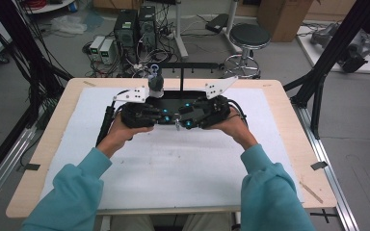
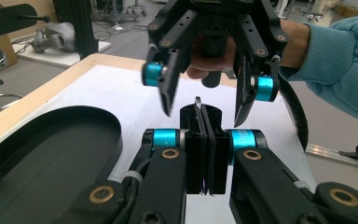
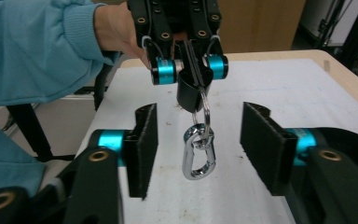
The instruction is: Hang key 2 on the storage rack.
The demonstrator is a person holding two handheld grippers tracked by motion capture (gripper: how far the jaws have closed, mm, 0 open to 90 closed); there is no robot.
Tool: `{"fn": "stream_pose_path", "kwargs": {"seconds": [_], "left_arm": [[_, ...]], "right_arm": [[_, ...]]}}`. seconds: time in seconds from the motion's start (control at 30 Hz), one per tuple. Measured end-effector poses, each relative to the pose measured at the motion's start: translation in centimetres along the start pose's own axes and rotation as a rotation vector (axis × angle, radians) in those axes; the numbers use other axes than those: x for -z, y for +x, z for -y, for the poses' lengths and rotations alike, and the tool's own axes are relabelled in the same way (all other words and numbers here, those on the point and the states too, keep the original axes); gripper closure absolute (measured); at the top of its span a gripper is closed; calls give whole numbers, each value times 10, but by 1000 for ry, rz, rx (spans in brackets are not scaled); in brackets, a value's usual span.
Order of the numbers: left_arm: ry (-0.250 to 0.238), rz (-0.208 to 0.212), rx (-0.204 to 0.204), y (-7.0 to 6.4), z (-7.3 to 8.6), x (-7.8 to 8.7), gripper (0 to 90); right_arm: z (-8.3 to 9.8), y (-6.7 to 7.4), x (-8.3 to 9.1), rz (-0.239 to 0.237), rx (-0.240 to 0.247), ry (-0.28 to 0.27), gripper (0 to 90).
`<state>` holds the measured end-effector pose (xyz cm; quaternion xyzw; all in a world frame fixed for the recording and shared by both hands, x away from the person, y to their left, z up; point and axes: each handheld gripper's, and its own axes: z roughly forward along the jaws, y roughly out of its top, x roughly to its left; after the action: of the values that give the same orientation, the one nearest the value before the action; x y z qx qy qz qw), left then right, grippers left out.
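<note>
Two grippers face off mid-bench: my left gripper (image 3: 189, 70) clamps key ring, clip (image 3: 198, 151) dangling; right gripper (image 2: 207, 95) gapes. I'd close squarely on clip, avoiding tray (image 1: 173, 94).

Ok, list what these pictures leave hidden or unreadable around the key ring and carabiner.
- Key ring: its top sits inside the shut left claw, right gripper view.
- Carabiner: a tiny speck in the high view.
- Black tray: cut off by the left gripper view's edge.

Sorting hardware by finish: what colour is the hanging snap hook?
Shiny silver metal snap hook; right gripper view shows it best.
</note>
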<state>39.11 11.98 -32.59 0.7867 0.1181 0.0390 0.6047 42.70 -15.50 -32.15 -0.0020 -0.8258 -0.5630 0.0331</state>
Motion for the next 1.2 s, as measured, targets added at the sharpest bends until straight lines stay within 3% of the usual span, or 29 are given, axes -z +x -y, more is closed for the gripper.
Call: {"fn": "stream_pose_path", "kwargs": {"seconds": [0.67,1.2], "left_arm": [[13,13,-22,-4,-1,-2,881],[14,16,-47,-5,0,-3,880]], "right_arm": [[-3,1,1,-25,25,27,834],[-4,1,0,-19,25,40,888]]}}
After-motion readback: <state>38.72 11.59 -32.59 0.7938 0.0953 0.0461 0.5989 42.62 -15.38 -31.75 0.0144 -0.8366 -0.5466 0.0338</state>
